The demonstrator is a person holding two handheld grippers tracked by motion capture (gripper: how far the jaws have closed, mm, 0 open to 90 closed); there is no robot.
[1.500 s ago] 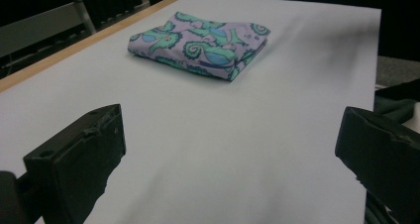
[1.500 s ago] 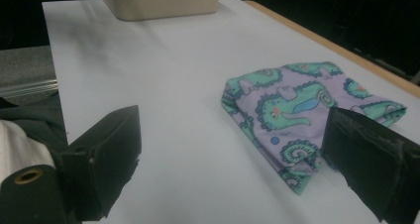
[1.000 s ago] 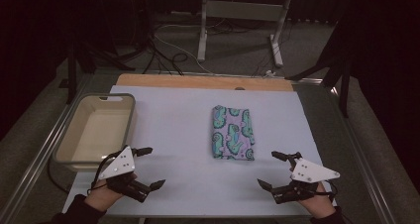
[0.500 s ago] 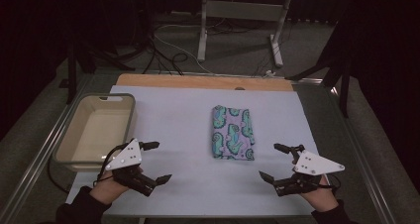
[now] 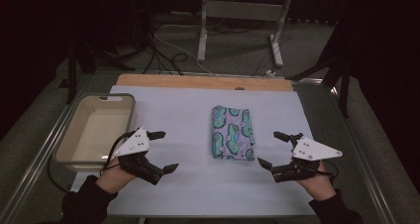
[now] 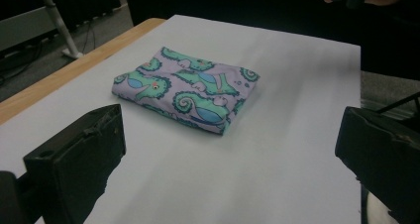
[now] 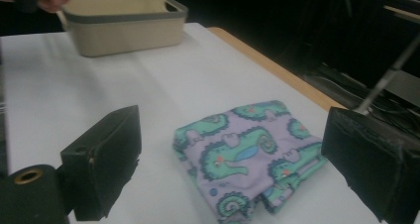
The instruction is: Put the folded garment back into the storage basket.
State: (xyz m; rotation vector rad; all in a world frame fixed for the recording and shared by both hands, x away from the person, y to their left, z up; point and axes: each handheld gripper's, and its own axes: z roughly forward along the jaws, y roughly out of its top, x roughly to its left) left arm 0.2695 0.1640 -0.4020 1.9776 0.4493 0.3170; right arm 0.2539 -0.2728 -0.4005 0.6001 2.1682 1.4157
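**Desk:** What do you have on the table?

**Me:** I see a folded lilac cloth printed with green seahorses (image 5: 233,132) lying flat near the middle of the pale blue-white table sheet (image 5: 198,110), its long side running away from me. A cream plastic tub with a grey rim (image 5: 67,144) sits at the left edge of the table, and from above it looks empty, though I can't make out its near corner behind the hand.

**Desk:** And the grippers?

**Me:** My left gripper (image 5: 161,152) hovers low just beside the tub's right wall, jaws spread wide with nothing between them. My right gripper (image 5: 272,149) sits on the far side of the cloth, near its lower right corner, jaws also spread and holding nothing. Both point inward at the cloth.

**Desk:** Any contact?

**Me:** None I can see. In the left gripper view the cloth (image 6: 185,87) lies ahead, framed between the two black jaws but well clear of them. In the right gripper view the cloth (image 7: 247,154) is closer, with the tub (image 7: 124,21) behind it
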